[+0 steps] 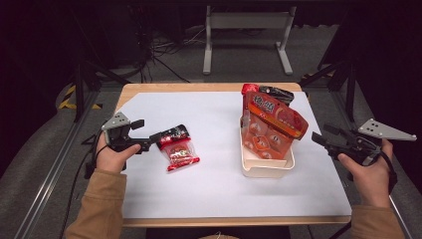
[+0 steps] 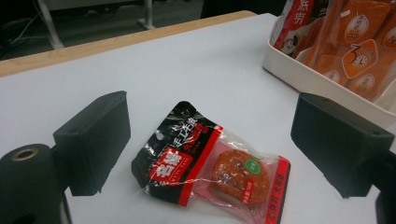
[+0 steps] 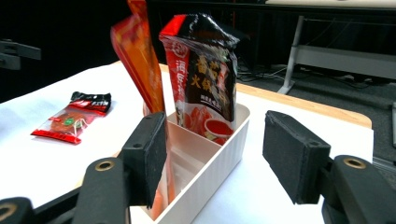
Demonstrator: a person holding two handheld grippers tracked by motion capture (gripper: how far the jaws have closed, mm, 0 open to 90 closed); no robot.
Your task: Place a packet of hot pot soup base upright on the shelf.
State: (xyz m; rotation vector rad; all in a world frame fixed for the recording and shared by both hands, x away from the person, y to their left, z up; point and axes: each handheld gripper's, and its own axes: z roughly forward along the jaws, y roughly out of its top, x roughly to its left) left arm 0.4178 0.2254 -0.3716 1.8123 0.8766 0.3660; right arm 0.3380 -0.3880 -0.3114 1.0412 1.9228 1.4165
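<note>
A small red-and-black snack packet (image 1: 178, 148) lies flat on the white table cover, left of centre. My left gripper (image 1: 148, 130) is at the packet's left end, pointing right. In the left gripper view the left gripper (image 2: 217, 140) stands open with the packet (image 2: 210, 168) lying between and under the jaws, which do not press on it. A white bin (image 1: 266, 168) right of centre holds an upright orange bag (image 1: 273, 124) and a red-and-black bag (image 1: 268, 92). My right gripper (image 1: 323, 134) is open just right of the bin. Up close the right gripper (image 3: 215, 158) holds nothing and faces the bin (image 3: 229, 140).
The white cover (image 1: 214, 189) lies over a wooden table (image 1: 199, 87). The floor beyond the table's far edge holds a grey metal stand (image 1: 246, 30) and cables. A dark frame rail (image 1: 54, 164) runs along the table's left side.
</note>
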